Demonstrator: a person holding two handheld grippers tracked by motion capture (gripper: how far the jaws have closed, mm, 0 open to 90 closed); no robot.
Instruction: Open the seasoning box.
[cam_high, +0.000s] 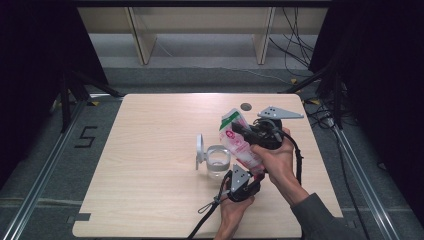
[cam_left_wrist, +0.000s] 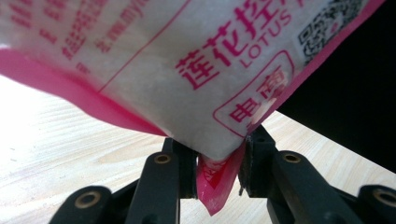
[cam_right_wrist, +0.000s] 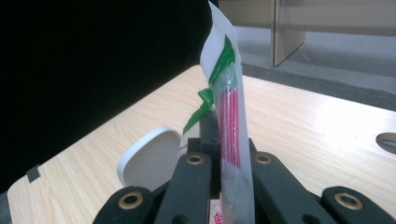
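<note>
The left gripper (cam_high: 243, 181), nearest the person's edge of the table, pinches the lower corner of the pink-and-white bag (cam_high: 239, 142); in the left gripper view its 2 black jaws press on a pink fold of the bag (cam_left_wrist: 187, 70) from either side, and the bag's printed face rises above them, off the wood. The left hand (cam_high: 235, 207) grips that tool from below, and its cable trails toward the table's near edge.

Just beyond, the right gripper (cam_high: 239, 128) clamps the upper end of the same bag. In the right gripper view its 2 jaws are pressed together on the thin sealed edge of the bag (cam_right_wrist: 231, 112), which stands upright between them, white with green marks near the top and red stripes lower down. The right hand (cam_high: 276, 159) holds that tool, with the grey 3-cornered plate above it.

So the bag hangs slanted between the 2 grippers, above the right half of the wooden table (cam_high: 150, 150).

Just left of the bag, a clear glass jar (cam_high: 218, 162) stands on the table, mouth up, with its white lid (cam_high: 199, 150) tipped open on the jar's left side. The lid (cam_right_wrist: 150, 157) also shows in the right gripper view, left of the jaws.

Farther back, a round dark hole (cam_high: 245, 106) sits in the tabletop near the far edge.
</note>
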